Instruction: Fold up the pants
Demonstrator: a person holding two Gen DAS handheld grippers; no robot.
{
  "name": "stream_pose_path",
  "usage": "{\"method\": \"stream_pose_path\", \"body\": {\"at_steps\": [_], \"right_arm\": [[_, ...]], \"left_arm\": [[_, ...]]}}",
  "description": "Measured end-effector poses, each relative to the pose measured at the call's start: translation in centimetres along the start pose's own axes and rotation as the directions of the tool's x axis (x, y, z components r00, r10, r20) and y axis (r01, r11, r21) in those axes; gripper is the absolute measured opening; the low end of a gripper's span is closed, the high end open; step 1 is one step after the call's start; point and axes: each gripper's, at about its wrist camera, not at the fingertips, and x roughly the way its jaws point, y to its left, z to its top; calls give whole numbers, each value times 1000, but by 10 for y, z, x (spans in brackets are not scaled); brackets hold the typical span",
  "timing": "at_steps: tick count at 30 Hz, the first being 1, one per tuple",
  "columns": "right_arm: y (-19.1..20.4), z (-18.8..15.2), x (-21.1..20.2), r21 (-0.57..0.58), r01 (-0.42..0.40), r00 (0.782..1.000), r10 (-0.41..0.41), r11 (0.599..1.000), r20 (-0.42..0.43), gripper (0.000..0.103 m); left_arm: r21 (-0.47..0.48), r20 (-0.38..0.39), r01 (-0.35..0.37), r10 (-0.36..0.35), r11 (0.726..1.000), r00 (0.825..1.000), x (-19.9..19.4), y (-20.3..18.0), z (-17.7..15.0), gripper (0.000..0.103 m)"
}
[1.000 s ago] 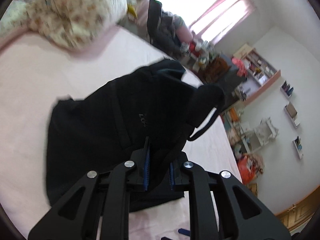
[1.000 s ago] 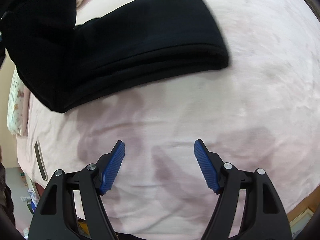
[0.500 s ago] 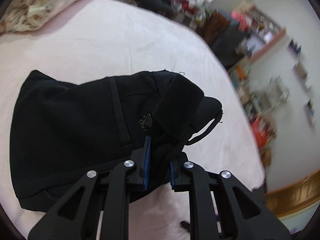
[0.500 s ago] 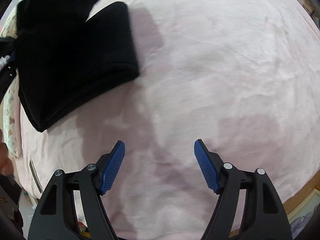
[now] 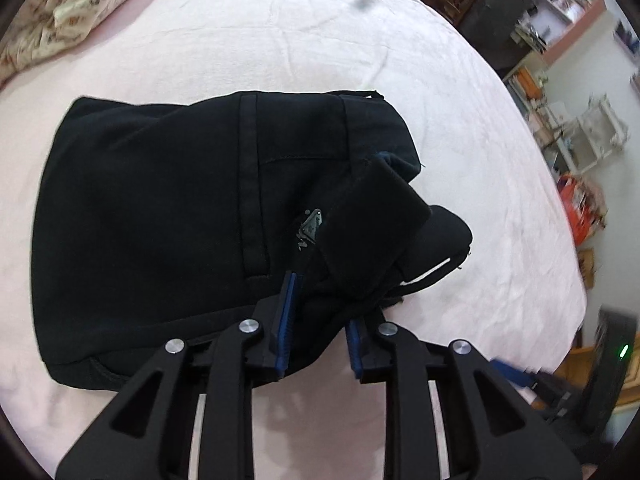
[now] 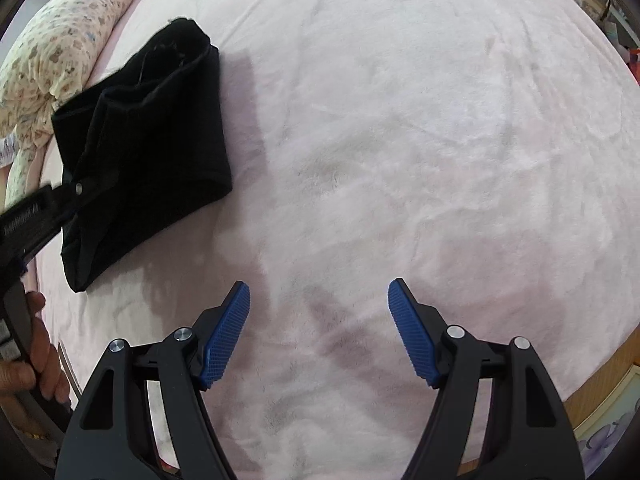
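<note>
looks well along, as a judgement: black soft-fabric pants [image 5: 180,208] already gathered into a compact, thick bundle lying on the pale pink plush bed [image 5: 320,52], at about 9 to 10 o'clock in the right wrist view and filling the centre and 9 o'clock side of the left wrist view. layers stacked, outer edges fairly square on the 9 o'clock side. not finished though: a flap of waistband or leg end near the small grey logo tag [image 5: 309,229] stands up, rumpled, at about 3 o'clock of the bundle, with a thin white strip showing under it. probably left to do: lay that last flap flat, let go, smooth the stack.

left claw [image 5: 320,320] nearly together, clamped on the bunched near edge of the pants, blue ribbed pads [image 5: 286,320] pressing cloth from both sides. right claw [image 6: 319,332] wide apart, gripping nothing, touching nothing, poised over bare bed well apart from the bundle. floral cream pillow [image 6: 60,40] at about 10 o'clock, just beyond the pants.
</note>
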Motion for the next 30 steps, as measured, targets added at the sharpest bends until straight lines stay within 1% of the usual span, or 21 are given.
{"method": "stream_pose_path", "body": {"at_steps": [4,5,7,10,11,13,14,15,16,17,18,20,21,23,25,26,27,28,30], "right_arm": [[9,9,-4,-11,1,1000,-1,1000,28,73],[11,6,-5,-11,1,1000,0,1000,31,73],[11,9,-5,-15,-1,999,2,1000,34,73],[14,10,-6,-22,0,999,0,1000,36,73],[14,9,-6,-27,2,999,-1,1000,32,73],[17,9,-1,-28,3,1000,-2,1000,24,73],[16,8,-1,-24,2,1000,-2,1000,21,73],[15,9,0,-17,2,1000,-1,1000,19,73],[13,9,0,-9,-2,1000,2,1000,19,73],[12,10,1,-4,-2,1000,2,1000,18,73],[10,10,1,0,0,1000,0,1000,17,73],[8,11,1,5,-2,1000,2,1000,16,73],[8,13,0,7,-7,1000,7,1000,21,73],[8,15,-6,13,-15,998,14,1000,54,73],[8,19,-21,17,-50,992,47,999,118,73],[9,22,-28,15,-76,986,73,997,150,73],[11,27,-36,5,-118,975,114,993,192,72],[15,32,-40,-13,-150,965,149,989,216,72],[29,42,-44,-78,-217,945,229,973,232,71]], "left_arm": [[65,50,-66,63,996,997,-11,-12,-6,27],[74,49,-78,75,994,996,-11,-13,-5,27],[68,39,-75,72,995,997,-9,-16,2,28],[19,27,-25,24,1000,999,-9,-10,15,29],[22,18,-30,29,999,999,-7,-9,14,30],[83,-6,-66,67,994,998,-3,-15,11,31],[110,-6,-81,82,991,997,-5,-14,7,37],[138,-4,-103,105,985,995,-6,-16,3,47],[151,8,-129,130,980,992,-10,-14,-2,80],[148,26,-115,112,982,993,-14,-12,-3,100],[134,55,-89,82,987,995,-23,-8,-4,101],[93,39,-93,90,991,995,-30,0,-2,101],[53,45,-76,74,996,996,-36,7,-1,101],[-7,78,-48,49,999,996,-48,21,-3,101],[-56,107,-41,47,998,993,-63,38,-6,101],[-91,126,-30,41,995,991,-72,48,-10,101],[-122,131,-19,35,992,991,-77,59,-14,101],[-158,128,-13,34,987,991,-77,63,-17,101],[-243,112,-9,37,970,993,-79,91,-24,101]]}}
